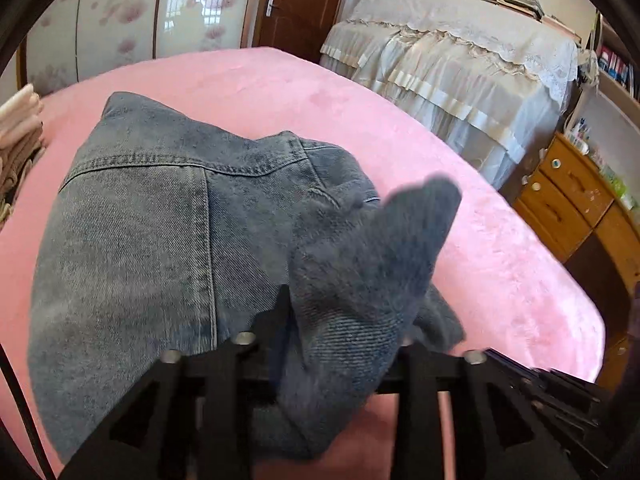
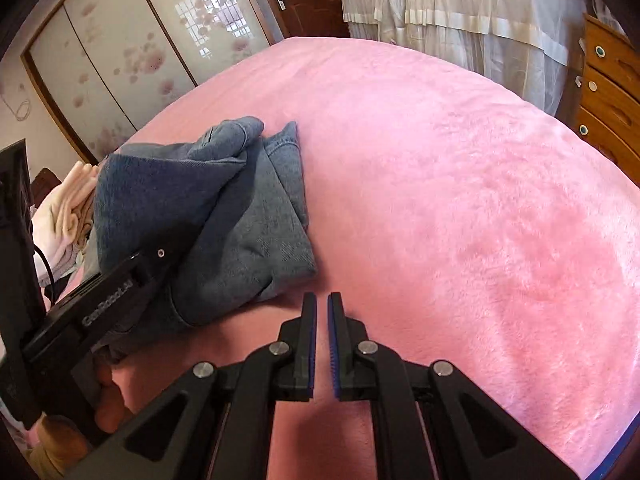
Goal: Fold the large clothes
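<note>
**Left claw view.** Left claw point(image 1: 340, 332) near the bottom, jaws set wide, with a loose flap point(image 1: 380, 240) of the denim jacket point(image 1: 140, 220) standing up between them, not pinched. Rest of the jacket lying folded on the fluffy pink blanket point(image 1: 280, 88), near and to the left. To do this step well: drop the flap flat on top, then press gently to line up the edges. No tugging, for fear of sliding the fold on the soft fluff. At far left, a stack of pale clothes point(image 1: 20, 128). Farther off, flowery wardrobe doors point(image 1: 120, 12), a brown door point(image 1: 300, 0), a lace cover point(image 1: 440, 60) over something big, and wooden drawers point(image 1: 568, 192) at right.

**Right claw view.** Right claw point(image 2: 322, 300) near the bottom, jaws almost touching, holding nothing, above bare blanket. Jacket to the left as a tidy lump, with the left claw at its near edge. Plenty of bare pink blanket to the right.
</note>
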A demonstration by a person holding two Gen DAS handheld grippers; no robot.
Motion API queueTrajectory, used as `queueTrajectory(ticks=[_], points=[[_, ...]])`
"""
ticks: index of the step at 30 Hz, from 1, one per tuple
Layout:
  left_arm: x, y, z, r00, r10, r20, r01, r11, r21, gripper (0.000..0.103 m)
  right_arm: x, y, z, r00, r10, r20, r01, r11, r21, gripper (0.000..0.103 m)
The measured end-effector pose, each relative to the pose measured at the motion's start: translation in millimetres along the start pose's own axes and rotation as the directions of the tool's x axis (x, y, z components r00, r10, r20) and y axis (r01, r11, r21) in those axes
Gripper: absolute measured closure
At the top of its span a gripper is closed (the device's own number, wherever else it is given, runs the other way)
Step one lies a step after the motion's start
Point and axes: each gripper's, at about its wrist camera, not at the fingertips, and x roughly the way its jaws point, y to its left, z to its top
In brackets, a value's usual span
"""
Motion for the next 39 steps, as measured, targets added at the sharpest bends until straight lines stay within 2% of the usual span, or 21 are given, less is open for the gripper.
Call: queueTrajectory(ticks=[2, 5, 7, 9, 10, 13, 15, 17, 20, 24, 27, 28, 29, 30, 32, 35, 37, 39], points=[[-17.2, -1.0, 2.9, 1.000, -0.021, -0.015, 0.020, 0.999, -0.050, 0.024, -4.9, 4.0, 8.1, 1.000, 0.028, 0.007, -0.028, 1.000, 0.000, 0.097], [-52.0, 3.1, 8.0, 0.999, -0.054, 0.001, 0.053, 0.993, -0.107, 0.023, -17.7, 10.0, 18.9, 0.998, 0.063, 0.031, -0.062, 0.998, -0.022, 0.093], [-70.2, 8.2, 5.6, 0.999, -0.054, 0.006, 0.055, 0.990, -0.132, 0.023, -21.3, 19.4, 25.7, 0.996, 0.076, 0.049, -0.075, 0.997, -0.024, 0.069], [-90.5, 21.5, 4.1, 0.999, -0.034, 0.024, 0.038, 0.986, -0.162, 0.023, -31.3, 21.8, 33.1, 0.992, 0.104, 0.070, -0.104, 0.995, -0.008, 0.054], [-100.9, 32.0, 3.4, 0.999, -0.019, 0.032, 0.025, 0.985, -0.173, 0.022, -35.0, 23.3, 36.0, 0.990, 0.120, 0.076, -0.120, 0.993, -0.004, 0.050], [-115.3, 59.2, -3.9, 0.996, 0.086, 0.036, -0.077, 0.976, -0.204, 0.019, -43.5, 31.7, 46.4, 0.983, 0.168, 0.076, -0.168, 0.986, -0.014, 0.043], [-114.8, 80.8, -11.0, 0.983, 0.181, 0.008, -0.175, 0.958, -0.227, 0.019, -40.6, 40.6, 52.1, 0.982, 0.179, 0.057, -0.178, 0.984, -0.027, 0.042], [-113.1, 106.0, -23.0, 0.965, 0.261, -0.039, -0.262, 0.929, -0.261, 0.019, -33.3, 48.5, 59.3, 0.984, 0.176, 0.031, -0.174, 0.984, -0.041, 0.042], [-101.9, 125.3, -32.5, 0.951, 0.295, -0.092, -0.309, 0.900, -0.308, 0.019, -9.1, 60.6, 66.4, 0.986, 0.162, -0.048, -0.165, 0.985, -0.060, 0.042], [-93.3, 136.5, -37.5, 0.954, 0.279, -0.115, -0.301, 0.898, -0.320, 0.019, 17.4, 71.3, 73.0, 0.975, 0.182, -0.129, -0.190, 0.981, -0.049, 0.042], [-83.4, 135.2, -33.8, 0.953, 0.287, -0.102, -0.304, 0.902, -0.305, 0.019, 34.2, 79.8, 77.9, 0.974, 0.146, -0.175, -0.164, 0.982, -0.093, 0.042], [-81.3, 133.0, -31.6, 0.952, 0.291, -0.098, -0.307, 0.903, -0.299, 0.019, 36.4, 81.2, 79.2, 0.975, 0.139, -0.175, -0.159, 0.981, -0.108, 0.048], [-78.7, 132.5, -30.2, 0.952, 0.292, -0.093, -0.307, 0.905, -0.294, 0.019, 38.6, 82.6, 81.0, 0.974, 0.145, -0.172, -0.167, 0.978, -0.125, 0.058], [-75.5, 130.6, -26.8, 0.951, 0.295, -0.090, -0.308, 0.907, -0.286, 0.019, 38.4, 83.2, 82.6, 0.972, 0.155, -0.176, -0.181, 0.973, -0.141, 0.080], [-72.4, 125.0, -19.6, 0.950, 0.299, -0.086, -0.312, 0.909, -0.277, 0.019, 31.5, 79.5, 86.7, 0.973, 0.167, -0.159, -0.190, 0.972, -0.139, 0.084], [-72.7, 114.6, -12.8, 0.957, 0.286, -0.050, -0.289, 0.923, -0.253, 0.019, -3.0, 62.2, 90.9, 0.974, 0.222, -0.055, -0.227, 0.964, -0.141, 0.086], [-68.1, 105.3, -11.0, 0.965, 0.261, -0.041, -0.263, 0.938, -0.227, 0.019, -10.4, 49.2, 85.3, 0.981, 0.192, -0.019, -0.192, 0.972, -0.133, 0.087], [-56.1, 98.8, -12.3, 0.965, 0.255, -0.069, -0.264, 0.944, -0.197, 0.019, 2.9, 31.3, 74.3, 0.988, 0.147, -0.040, -0.150, 0.984, -0.095, 0.087]])
